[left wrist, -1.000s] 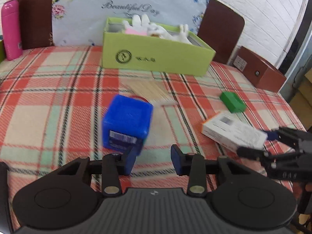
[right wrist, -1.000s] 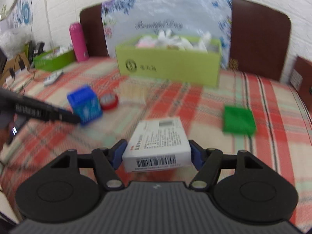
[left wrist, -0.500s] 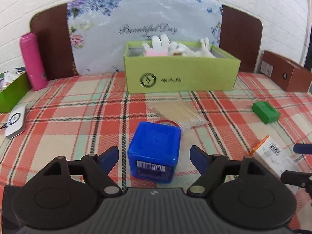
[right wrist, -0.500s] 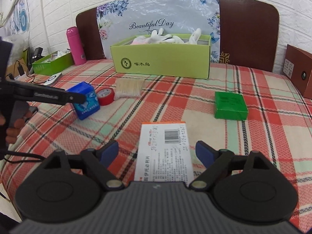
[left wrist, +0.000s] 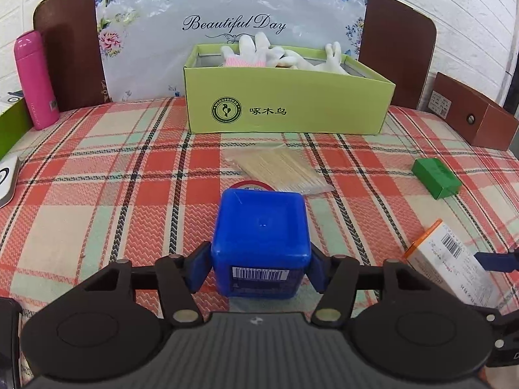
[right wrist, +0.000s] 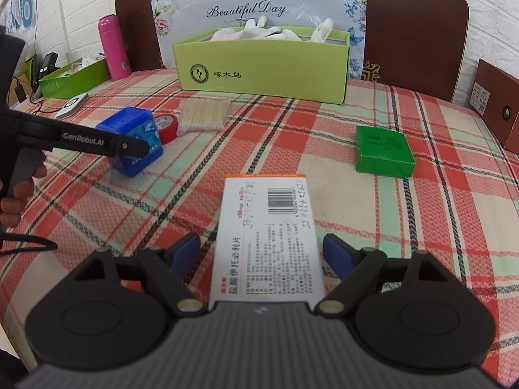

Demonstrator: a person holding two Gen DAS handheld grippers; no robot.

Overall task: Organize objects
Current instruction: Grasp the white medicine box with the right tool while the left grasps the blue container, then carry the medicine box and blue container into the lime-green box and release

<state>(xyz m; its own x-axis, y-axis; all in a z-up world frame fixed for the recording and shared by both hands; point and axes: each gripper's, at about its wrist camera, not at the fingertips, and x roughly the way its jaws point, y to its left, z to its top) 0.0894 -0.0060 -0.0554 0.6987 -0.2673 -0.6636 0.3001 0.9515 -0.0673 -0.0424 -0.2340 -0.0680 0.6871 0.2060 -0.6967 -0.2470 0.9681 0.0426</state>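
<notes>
Two grippers close in: left gripper pinching blue cube box, right gripper wide, straddling medicine box, both bound, presumably, for far green box.

One blue plastic cube box, one white cardboard medicine box, one flat green carton, one red tape roll, one bag of wooden sticks, perhaps several white gloves in one lime cardboard box.

- The left wrist view looks forward and down across the plaid table, close behind the blue box.
- The right wrist view faces likewise, nearer the table's right edge, just behind the white carton.
- Both share the lime box at the far edge.
</notes>
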